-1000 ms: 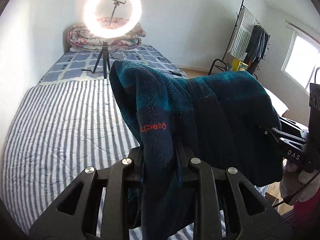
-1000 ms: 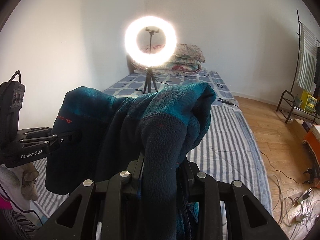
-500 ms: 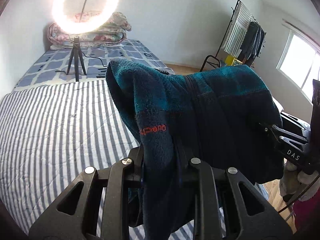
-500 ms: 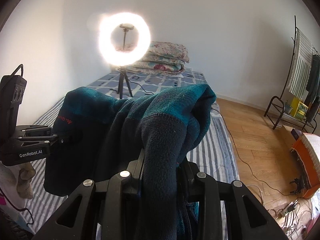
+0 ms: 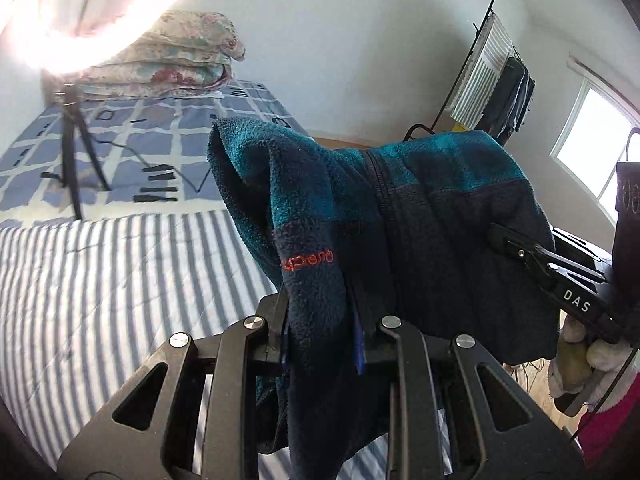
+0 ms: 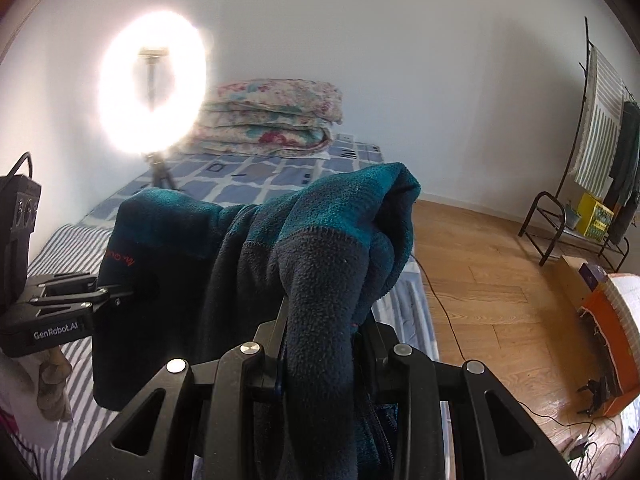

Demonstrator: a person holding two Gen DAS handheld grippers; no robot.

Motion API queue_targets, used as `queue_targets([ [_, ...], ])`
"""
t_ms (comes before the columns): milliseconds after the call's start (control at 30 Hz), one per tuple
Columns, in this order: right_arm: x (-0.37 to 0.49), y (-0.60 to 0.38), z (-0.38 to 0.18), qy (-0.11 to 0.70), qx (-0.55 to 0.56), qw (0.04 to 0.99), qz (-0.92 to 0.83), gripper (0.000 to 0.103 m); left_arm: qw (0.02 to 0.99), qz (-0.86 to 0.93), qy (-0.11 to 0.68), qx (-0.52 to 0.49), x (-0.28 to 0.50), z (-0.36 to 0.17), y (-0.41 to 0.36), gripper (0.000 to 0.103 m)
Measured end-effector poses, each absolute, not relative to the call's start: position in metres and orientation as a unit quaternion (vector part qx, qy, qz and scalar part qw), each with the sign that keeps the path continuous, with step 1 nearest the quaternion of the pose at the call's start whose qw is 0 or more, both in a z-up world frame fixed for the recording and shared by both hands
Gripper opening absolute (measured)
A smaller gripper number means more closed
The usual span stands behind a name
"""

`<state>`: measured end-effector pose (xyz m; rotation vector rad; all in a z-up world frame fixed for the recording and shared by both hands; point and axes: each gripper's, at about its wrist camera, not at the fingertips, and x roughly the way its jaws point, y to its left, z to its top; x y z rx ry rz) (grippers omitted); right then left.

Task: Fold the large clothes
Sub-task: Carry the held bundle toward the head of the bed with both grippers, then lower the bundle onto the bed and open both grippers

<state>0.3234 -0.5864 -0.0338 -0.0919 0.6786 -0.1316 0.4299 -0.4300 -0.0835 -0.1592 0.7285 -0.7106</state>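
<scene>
A teal and navy fleece jacket [image 5: 420, 216] with orange lettering hangs in the air between both grippers, above the striped bed [image 5: 100, 280]. My left gripper [image 5: 320, 320] is shut on one edge of it, fabric bunched between the fingers. My right gripper [image 6: 320, 320] is shut on the other edge. The jacket shows in the right wrist view [image 6: 248, 248] too. Each gripper appears in the other's view, the right one [image 5: 516, 248] and the left one [image 6: 116, 292], both clamped on the fleece.
A lit ring light on a tripod [image 6: 154, 88] stands on the bed near folded floral quilts [image 6: 276, 116]. A clothes rack [image 6: 600, 152] stands at the right wall. Cables [image 6: 452, 320] and an orange box [image 6: 612, 320] lie on the wooden floor.
Both grippers have swung to the right with the jacket held between them; the ring light has slid left in both views and more floor shows on the right.
</scene>
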Motion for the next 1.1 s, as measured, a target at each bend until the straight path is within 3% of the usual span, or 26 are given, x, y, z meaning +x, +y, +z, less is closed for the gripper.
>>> queue_targets([
  [567, 0.465, -0.71, -0.126, 0.412, -0.011, 0.908, -0.076, 0.029, 0.864, -0.312, 0.391, -0.058, 0.533, -0.167, -0.503, 0.021],
  [667, 0.474, -0.735, -0.152, 0.449, -0.025, 0.885, -0.124, 0.041, 0.854, -0.293, 0.422, -0.079, 0.554, -0.189, -0.494, 0.022],
  [867, 0.474, -0.741, -0.163, 0.45, -0.04, 0.879, -0.152, 0.045, 0.861, -0.288, 0.416, -0.057, 0.557, -0.2, -0.492, 0.028],
  [933, 0.475, -0.744, -0.162, 0.45, -0.042, 0.876, -0.167, 0.057, 0.864, -0.283, 0.414, -0.052, 0.554, -0.198, -0.492, 0.028],
  [1100, 0.46, -0.745, -0.149, 0.432, -0.03, 0.881, -0.191, 0.057, 0.882, -0.262, 0.39, -0.021, 0.535, -0.183, -0.492, 0.028],
])
